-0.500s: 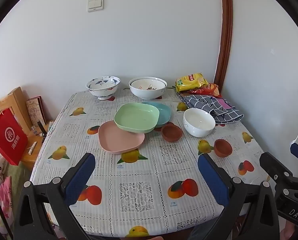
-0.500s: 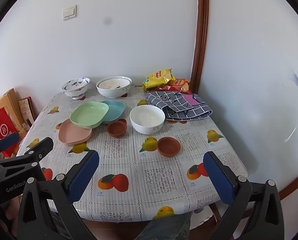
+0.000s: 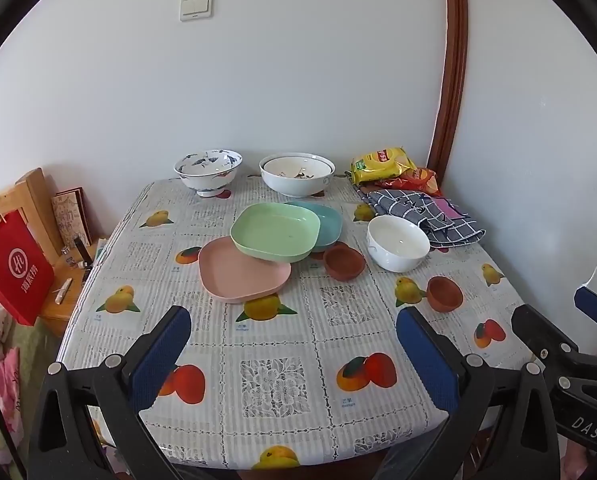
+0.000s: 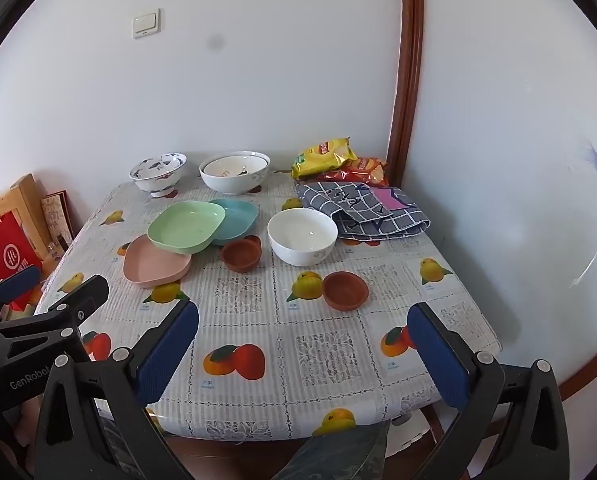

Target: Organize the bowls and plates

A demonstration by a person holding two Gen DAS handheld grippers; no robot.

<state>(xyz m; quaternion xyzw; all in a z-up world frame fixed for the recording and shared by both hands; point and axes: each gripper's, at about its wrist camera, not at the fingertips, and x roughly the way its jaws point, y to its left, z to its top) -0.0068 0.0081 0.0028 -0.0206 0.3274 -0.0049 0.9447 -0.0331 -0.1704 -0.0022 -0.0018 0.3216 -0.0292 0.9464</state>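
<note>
Nothing looks sorted yet, as I judge it: my left hand-held gripper (image 3: 294,354) and right hand-held gripper (image 4: 304,350) both hang wide open and empty over the near edge of the counter (image 3: 282,376). Toward 12 o'clock the green plate (image 3: 276,236) leans across the pink plate (image 3: 242,274) and teal plate (image 3: 326,224), the white bowl (image 3: 397,242) sits at 1 o'clock, two brown bowls (image 3: 344,262) lie loose, and two patterned bowls (image 3: 208,172) wait by the wall. I cannot make out what lies inside the far white bowl (image 3: 297,174), and the teal plate is mostly covered.
</note>
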